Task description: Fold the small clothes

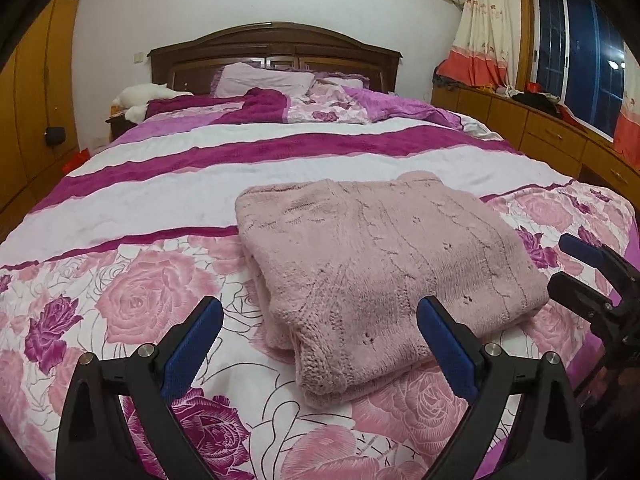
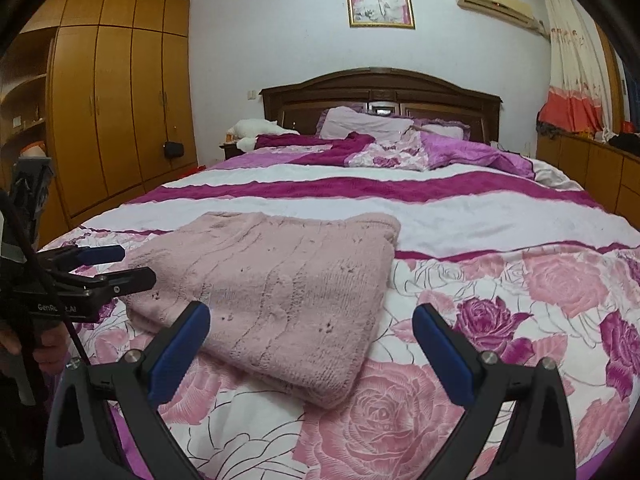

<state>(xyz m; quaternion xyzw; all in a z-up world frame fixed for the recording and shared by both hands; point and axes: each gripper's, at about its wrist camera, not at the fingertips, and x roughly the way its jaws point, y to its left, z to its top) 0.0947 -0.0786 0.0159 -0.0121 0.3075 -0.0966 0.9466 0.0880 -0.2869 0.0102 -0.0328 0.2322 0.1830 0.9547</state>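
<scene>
Sweater: your pink sweater (image 1: pixel 384 264) lies folded in a thick rectangle on the bed (image 1: pixel 160 200), at 12 o'clock from your left tongs and 11 o'clock from your right
Left tongs: your left tongs (image 1: pixel 320 344) hang apart and empty, just short of the near corner
Right tongs: your right tongs (image 2: pixel 312 344) stand apart too, holding nothing, over the near right edge
Stage: the fold looks done or nearly so
Risk: pinch only the top layer and the stack may peel open; a snag in the loose knit could drag it askew on the quilt (image 2: pixel 500 300)
</scene>
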